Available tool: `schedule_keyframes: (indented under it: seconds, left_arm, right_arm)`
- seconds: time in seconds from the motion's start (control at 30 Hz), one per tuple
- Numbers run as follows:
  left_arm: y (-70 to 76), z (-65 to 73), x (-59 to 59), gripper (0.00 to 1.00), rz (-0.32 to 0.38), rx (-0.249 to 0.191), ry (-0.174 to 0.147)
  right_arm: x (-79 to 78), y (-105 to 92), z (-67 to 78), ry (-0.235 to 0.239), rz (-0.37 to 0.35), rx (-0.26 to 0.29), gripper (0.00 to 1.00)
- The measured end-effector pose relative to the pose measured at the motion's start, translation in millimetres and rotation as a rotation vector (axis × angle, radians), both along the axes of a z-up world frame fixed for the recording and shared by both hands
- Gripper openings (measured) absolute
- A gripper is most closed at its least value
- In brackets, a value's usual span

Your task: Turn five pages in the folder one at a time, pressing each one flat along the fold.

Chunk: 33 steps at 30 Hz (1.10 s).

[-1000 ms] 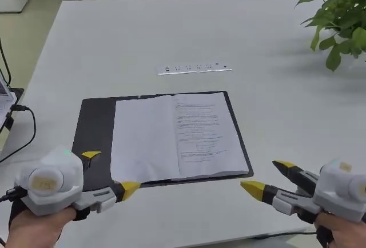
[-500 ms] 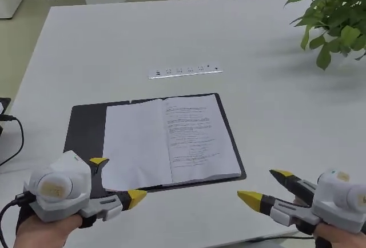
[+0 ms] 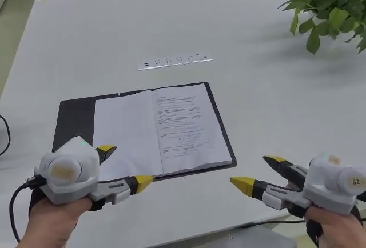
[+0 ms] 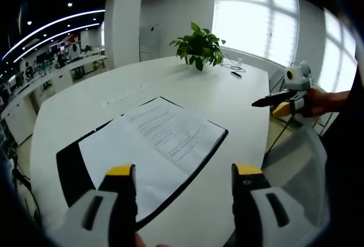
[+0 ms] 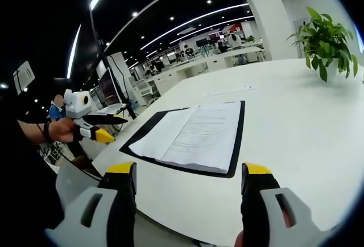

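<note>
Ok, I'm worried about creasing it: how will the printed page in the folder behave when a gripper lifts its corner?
Probably floppy: the printed page looks like a thin sheet lying flat, so it should droop when lifted. Likely very light; it seems held at the fold, so it should swing over rather than slide free.

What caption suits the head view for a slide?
Left gripper and right gripper, both open, held near an open black folder on a white table.
</note>
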<state>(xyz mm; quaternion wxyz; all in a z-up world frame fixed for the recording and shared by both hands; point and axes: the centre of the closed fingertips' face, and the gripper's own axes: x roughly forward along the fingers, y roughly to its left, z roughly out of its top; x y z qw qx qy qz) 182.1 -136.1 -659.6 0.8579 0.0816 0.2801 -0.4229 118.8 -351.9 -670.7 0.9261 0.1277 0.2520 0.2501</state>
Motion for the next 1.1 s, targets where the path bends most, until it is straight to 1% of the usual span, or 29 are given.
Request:
schedule_keyframes:
  seconds: [0.13, 0.33, 0.43, 0.57, 0.7, 0.8, 0.87, 1.0, 1.1]
  left_arm:
    - [-20.8, -0.6, 3.0, 0.67, -0.033, -0.003, -0.001]
    - [-55.3, -6.1, 4.8, 0.67, -0.099, 0.003, 0.001]
    - [-71.4, -9.0, 6.0, 0.67, -0.127, 0.004, 0.001]
    - [-92.9, -16.0, 10.5, 0.66, -0.145, -0.016, 0.019]
    - [-114.7, -22.7, 8.2, 0.66, -0.195, -0.004, 0.02]
    - [-131.4, -31.3, 7.4, 0.66, -0.244, 0.018, 0.023]
    - [-138.1, -34.8, 8.1, 0.66, -0.259, 0.027, 0.026]
    - [-151.0, -42.1, 12.3, 0.65, -0.289, 0.05, 0.026]
    - [-158.1, -46.8, 18.3, 0.65, -0.284, 0.038, 0.037]
  right_arm:
    - [-2.9, 0.9, -1.0, 0.008, 0.006, 0.014, 0.74]
    - [-8.1, -2.3, -8.0, 0.023, 0.029, -0.003, 0.74]
    - [-7.2, -6.0, -6.7, 0.02, 0.023, 0.008, 0.74]
    - [-7.2, -7.1, -6.2, 0.023, 0.02, 0.023, 0.74]
    - [-8.0, -7.6, -7.7, 0.028, 0.02, 0.026, 0.74]
    - [-9.8, -12.3, -15.1, 0.047, 0.014, 0.022, 0.73]
    - [-11.2, -15.3, -16.9, 0.052, 0.009, 0.025, 0.73]
    - [-11.4, -19.7, -15.8, 0.052, -0.007, 0.046, 0.73]
    - [-9.3, -21.7, -16.2, 0.05, -0.021, 0.06, 0.73]
